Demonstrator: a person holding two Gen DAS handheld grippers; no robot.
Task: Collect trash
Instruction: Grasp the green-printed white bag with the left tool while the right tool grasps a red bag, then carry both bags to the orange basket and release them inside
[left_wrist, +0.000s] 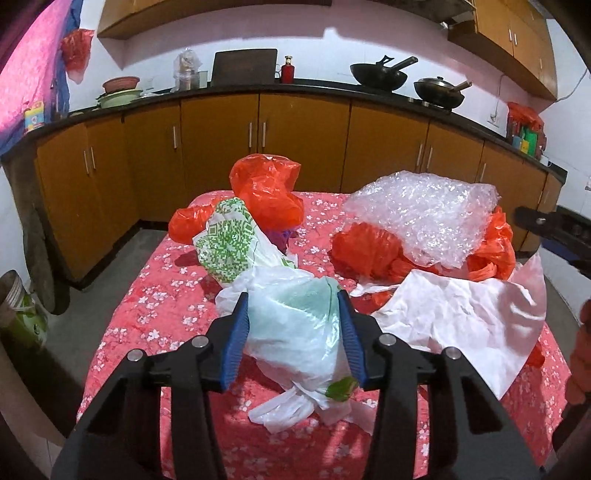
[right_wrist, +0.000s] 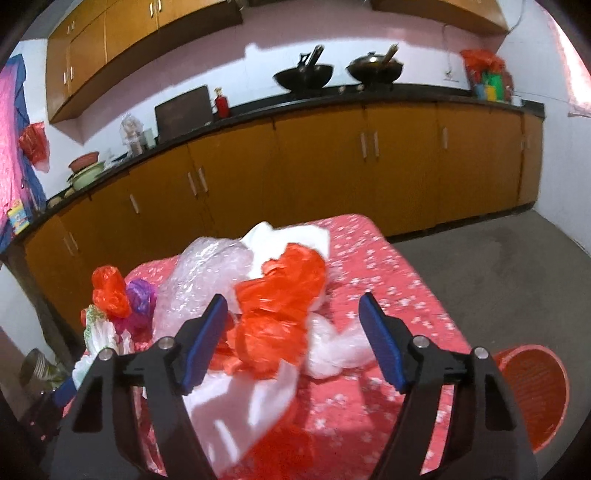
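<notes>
Trash lies on a table with a red flowered cloth (left_wrist: 155, 306). My left gripper (left_wrist: 292, 299) has its jaws on both sides of a white and green plastic bag (left_wrist: 295, 325), pressing its sides. Behind it lie an orange bag (left_wrist: 267, 192), bubble wrap (left_wrist: 421, 218) and white paper (left_wrist: 461, 317). My right gripper (right_wrist: 293, 306) is open above an orange bag (right_wrist: 280, 302), with bubble wrap (right_wrist: 199, 273) and white paper (right_wrist: 240, 402) around it. A red basket (right_wrist: 532, 395) stands on the floor at the right.
Brown kitchen cabinets (left_wrist: 221, 140) with a black counter run behind the table. Two woks (left_wrist: 378, 74) stand on the counter. A bin with a green bag (left_wrist: 22, 314) stands on the floor at the left. Grey floor (right_wrist: 498, 266) lies right of the table.
</notes>
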